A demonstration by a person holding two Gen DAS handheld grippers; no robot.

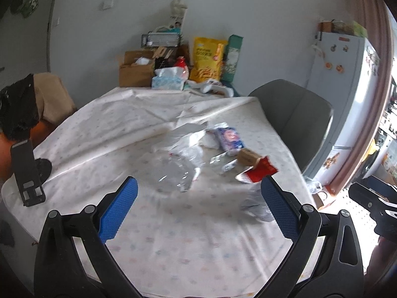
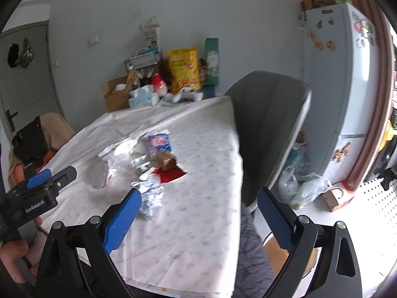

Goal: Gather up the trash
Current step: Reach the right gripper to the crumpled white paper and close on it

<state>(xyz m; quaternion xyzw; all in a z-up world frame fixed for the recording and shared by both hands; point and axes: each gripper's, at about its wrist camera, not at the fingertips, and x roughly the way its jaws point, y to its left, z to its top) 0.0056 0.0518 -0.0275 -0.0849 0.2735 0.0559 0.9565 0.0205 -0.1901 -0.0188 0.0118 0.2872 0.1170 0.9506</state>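
A pile of trash lies mid-table on the white patterned cloth (image 1: 173,243): clear plastic wrap (image 1: 173,171), crumpled white plastic (image 1: 188,139), a blue-and-white packet (image 1: 229,137), a small brown box (image 1: 248,156), a red wrapper (image 1: 260,172) and a crumpled silvery wrapper (image 1: 255,203). My left gripper (image 1: 198,181) hangs open above the near cloth, short of the pile. My right gripper (image 2: 198,193) is open too, over the table's right edge, its left pad beside the silvery wrapper (image 2: 151,193). The right wrist view also shows the red wrapper (image 2: 171,173), brown box (image 2: 165,161) and blue packet (image 2: 160,142).
A grey chair (image 2: 268,124) stands against the table's right side, with plastic bags (image 2: 302,186) and a fridge (image 2: 347,87) behind it. Cardboard boxes, a yellow snack bag (image 1: 207,59) and a tissue pack (image 1: 167,80) crowd the far end. A black stand (image 1: 27,173) sits at the left edge.
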